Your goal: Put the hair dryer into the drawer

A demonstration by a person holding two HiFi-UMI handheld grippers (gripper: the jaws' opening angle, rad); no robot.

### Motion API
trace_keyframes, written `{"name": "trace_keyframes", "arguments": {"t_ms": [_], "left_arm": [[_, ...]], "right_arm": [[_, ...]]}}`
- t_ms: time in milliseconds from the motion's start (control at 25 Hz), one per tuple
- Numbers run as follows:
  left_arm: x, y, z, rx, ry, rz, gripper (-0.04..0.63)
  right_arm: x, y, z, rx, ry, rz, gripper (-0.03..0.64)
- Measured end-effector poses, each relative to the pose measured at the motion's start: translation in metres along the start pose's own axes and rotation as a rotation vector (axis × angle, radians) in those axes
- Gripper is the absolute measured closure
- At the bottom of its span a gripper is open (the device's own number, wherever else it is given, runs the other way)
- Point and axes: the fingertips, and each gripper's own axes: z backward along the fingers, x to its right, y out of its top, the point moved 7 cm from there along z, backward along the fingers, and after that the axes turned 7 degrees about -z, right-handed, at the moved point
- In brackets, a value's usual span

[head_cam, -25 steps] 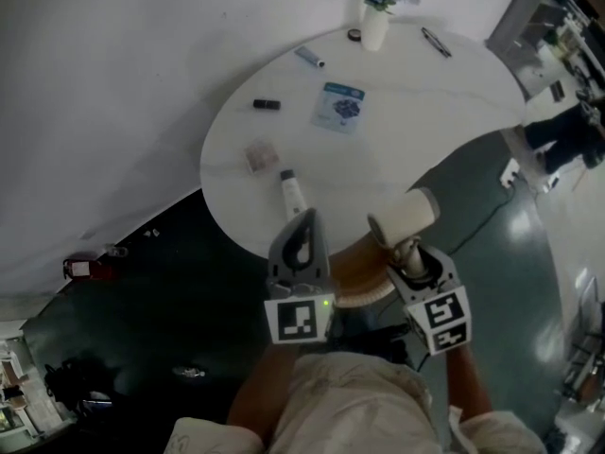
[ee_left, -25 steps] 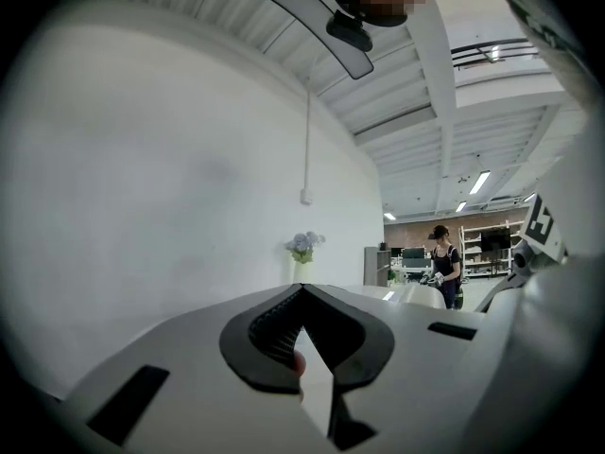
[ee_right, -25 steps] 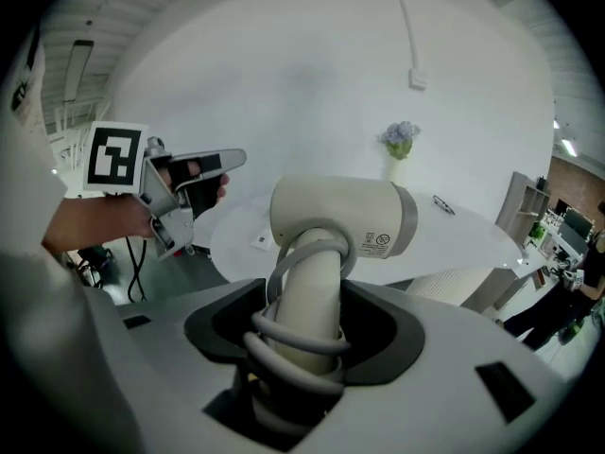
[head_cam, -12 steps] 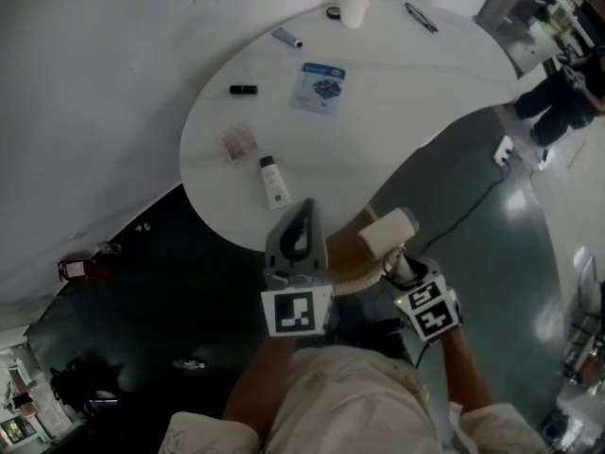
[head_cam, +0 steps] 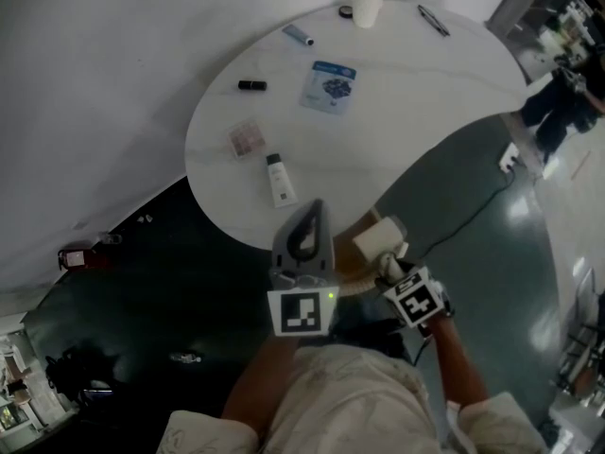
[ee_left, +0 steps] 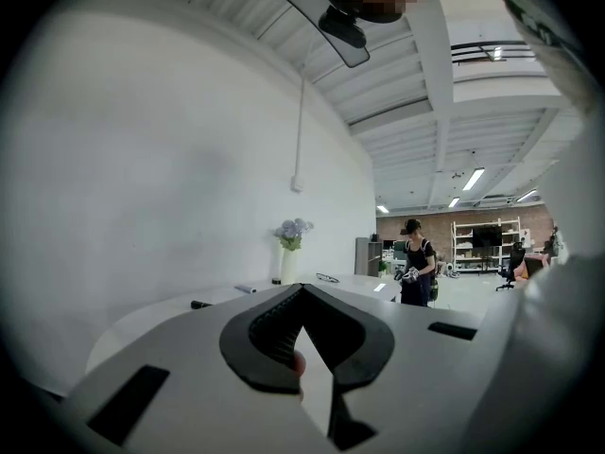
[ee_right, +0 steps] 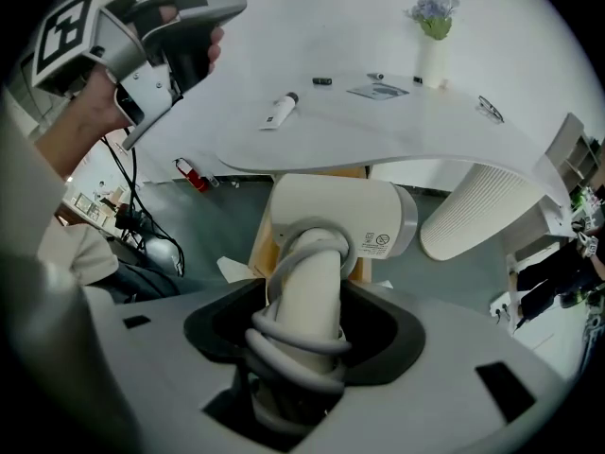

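One cream hair dryer (ee_right: 333,218), grey cord coiled round its handle, handle clamped in right claw (ee_right: 304,334), just off near edge of white bench (head_cam: 416,112), left claw (ee_left: 302,291) closed, empty.

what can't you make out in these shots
- Drawer: in the head view the hair dryer and the right hand-held gripper cover most of the wooden unit under the table. Cannot tell if a drawer is open or shut.
- Packet and tube: print too small in the head view.
- Hair dryer sticker: too small to read in the right gripper view.
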Motion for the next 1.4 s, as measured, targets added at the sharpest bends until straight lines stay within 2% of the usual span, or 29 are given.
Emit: {"name": "trace_keyframes", "arguments": {"t_ms": [360, 800, 1000, 1120, 1400], "left_arm": [[-0.01, -0.002, 0.006, -0.011, 0.038, 0.016, 0.6], [-0.023, -0.004, 0.018, -0.015, 0.076, 0.01, 0.6], [-0.029, -0.007, 0.024, -0.025, 0.095, 0.01, 0.6], [-0.035, -0.009, 0.029, -0.029, 0.109, 0.008, 0.6], [-0.041, -0.012, 0.038, -0.048, 0.126, 0.01, 0.6]], "right_arm": [[0.005, 0.024, -0.035, -0.07, 0.009, 0.033, 0.366], [-0.004, 0.053, -0.071, -0.071, 0.024, 0.035, 0.365], [-0.004, 0.065, -0.091, -0.013, 0.037, 0.063, 0.365], [-0.006, 0.07, -0.101, 0.018, 0.016, 0.084, 0.365], [-0.003, 0.083, -0.121, 0.092, -0.013, 0.034, 0.365]]}}
